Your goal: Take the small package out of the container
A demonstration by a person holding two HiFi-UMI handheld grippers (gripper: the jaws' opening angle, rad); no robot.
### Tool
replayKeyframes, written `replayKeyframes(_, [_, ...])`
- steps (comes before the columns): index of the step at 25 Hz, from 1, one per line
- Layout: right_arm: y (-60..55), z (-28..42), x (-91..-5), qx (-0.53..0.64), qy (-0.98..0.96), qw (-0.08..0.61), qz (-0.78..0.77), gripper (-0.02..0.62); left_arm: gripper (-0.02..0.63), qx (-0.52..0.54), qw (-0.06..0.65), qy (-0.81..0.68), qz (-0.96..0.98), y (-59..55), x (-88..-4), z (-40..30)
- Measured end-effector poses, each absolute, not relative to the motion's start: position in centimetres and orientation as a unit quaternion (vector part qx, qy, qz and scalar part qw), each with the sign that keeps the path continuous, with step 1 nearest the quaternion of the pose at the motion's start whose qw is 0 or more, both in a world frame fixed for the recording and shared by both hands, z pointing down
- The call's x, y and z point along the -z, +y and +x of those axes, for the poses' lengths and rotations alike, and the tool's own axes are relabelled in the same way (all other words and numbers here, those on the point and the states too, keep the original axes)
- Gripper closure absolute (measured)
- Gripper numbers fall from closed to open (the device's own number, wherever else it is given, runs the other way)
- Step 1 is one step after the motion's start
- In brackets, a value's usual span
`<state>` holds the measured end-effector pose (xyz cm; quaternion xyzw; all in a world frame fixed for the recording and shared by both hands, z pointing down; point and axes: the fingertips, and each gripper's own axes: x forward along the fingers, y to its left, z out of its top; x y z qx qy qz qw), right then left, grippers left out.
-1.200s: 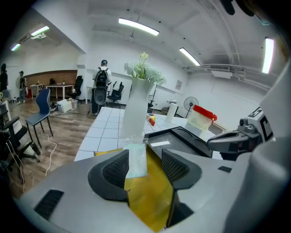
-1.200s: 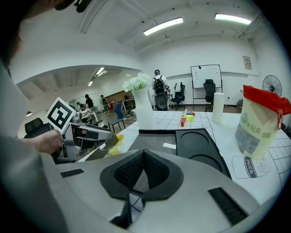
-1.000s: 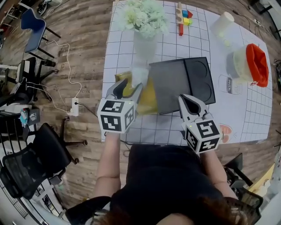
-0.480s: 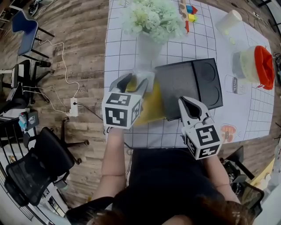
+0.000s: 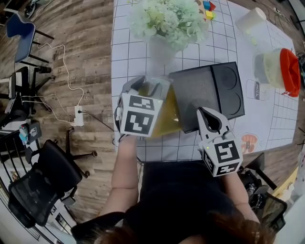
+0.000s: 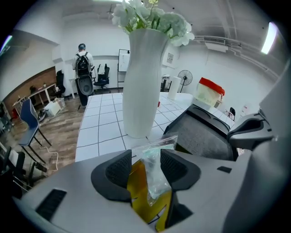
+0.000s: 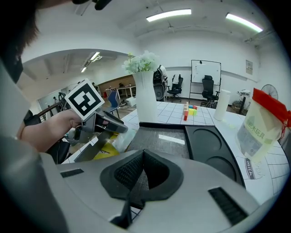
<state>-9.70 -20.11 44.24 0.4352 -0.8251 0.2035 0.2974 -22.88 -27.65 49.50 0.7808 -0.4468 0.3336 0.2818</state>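
Note:
A small clear plastic package [image 6: 153, 170] stands upright out of a yellow container [image 6: 136, 189] at the table's near left edge. My left gripper [image 6: 145, 155] has a pad on each side of the package; its jaws are closing and a gap still shows beside the plastic. From the head view the left gripper [image 5: 150, 84] hovers over the yellow container [image 5: 167, 119], just in front of the white vase [image 5: 159, 47]. My right gripper [image 5: 208, 114] is shut and empty over the near edge of the black tray [image 5: 209, 88]; its pads meet at the tip [image 7: 143, 154].
The tall white vase [image 6: 141, 86] with pale flowers stands just behind the package. The black tray [image 7: 204, 141] with two round wells lies at the middle. A red-lidded tub [image 5: 281, 69], a paper roll [image 5: 250, 19] and coloured blocks [image 5: 208, 5] sit farther back. Chairs and cables are on the floor at left.
My left gripper has shifted a little to the right, over the yellow container, with the clear package between its jaws throughout. The right gripper has hardly moved.

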Motion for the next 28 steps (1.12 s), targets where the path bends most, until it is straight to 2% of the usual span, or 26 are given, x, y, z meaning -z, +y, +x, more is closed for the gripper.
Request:
replayKeyframes(3, [-20.0,-9.5,-44.5,-0.207,-0.822,0.298,0.438,0.58,0.442,-0.356,0.267,-0.448,0.775,-27.5,-49.9,-23.0])
replayKeyframes(10, [-19.8,-9.0,-44.7,-0.213,-0.821,0.295,0.44,0.58,0.524,-0.363,0.248,-0.457,0.773,-27.6,-49.7,-23.2])
replayKeyframes(19, [-18.9,-8.1,-43.9,-0.211,-0.835,0.269,0.431,0.58,0.561,-0.348,0.245,-0.47,0.773,-27.0,-49.0,-23.0])
replayKeyframes(28, [-17.7,-6.1,-42.5,-0.217,-0.853,0.228,0.416,0.58,0.568,-0.33,0.221,-0.518,0.757,-24.2,-45.3,-23.2])
